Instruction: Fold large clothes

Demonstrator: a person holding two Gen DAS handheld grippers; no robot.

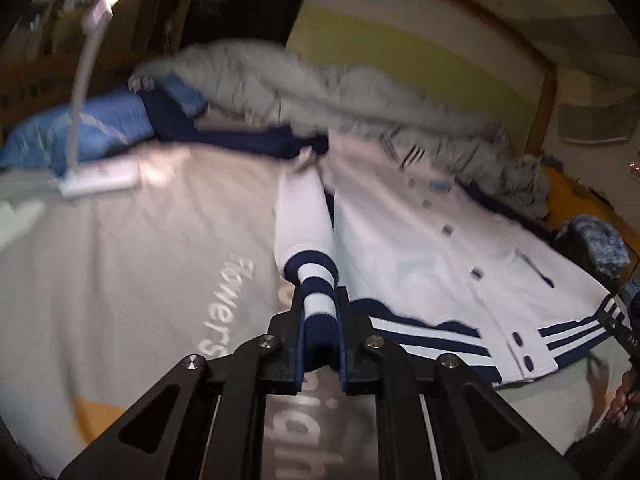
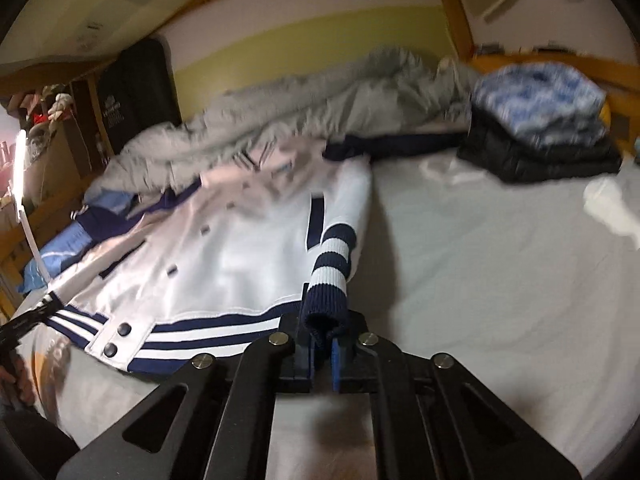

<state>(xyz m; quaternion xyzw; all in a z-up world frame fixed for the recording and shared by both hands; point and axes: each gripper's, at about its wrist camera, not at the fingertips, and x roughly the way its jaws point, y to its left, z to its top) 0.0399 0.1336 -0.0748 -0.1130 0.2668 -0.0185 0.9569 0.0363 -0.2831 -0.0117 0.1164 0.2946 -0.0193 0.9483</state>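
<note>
1. I see the bed sheet (image 1: 120,264) spread below and ahead of both sets of jaws, grey with pale lettering under my left ones.
2. A rumpled grey quilt (image 2: 320,100) lies heaped far ahead of the jaws, along the wall.
3. The white jacket (image 2: 224,248) with navy stripes lies flat on the sheet, front up. It sits to the right of my left jaws and to the left of my right jaws.
4. A stack of folded clothes (image 2: 540,128), blue-patterned on top of black, sits far ahead and to the right of my right jaws.
5. A blue pillow (image 1: 80,132) lies far ahead and left of my left jaws, with a white lamp base (image 1: 100,182) just in front of it.
6. My left gripper (image 1: 320,320) is clamped on the left sleeve cuff (image 1: 318,296), striped navy and white; the sleeve runs straight ahead from the jaws.
7. My right gripper (image 2: 323,336) is pinched together on the right sleeve cuff (image 2: 328,280), whose navy edge is caught between the pads.
</note>
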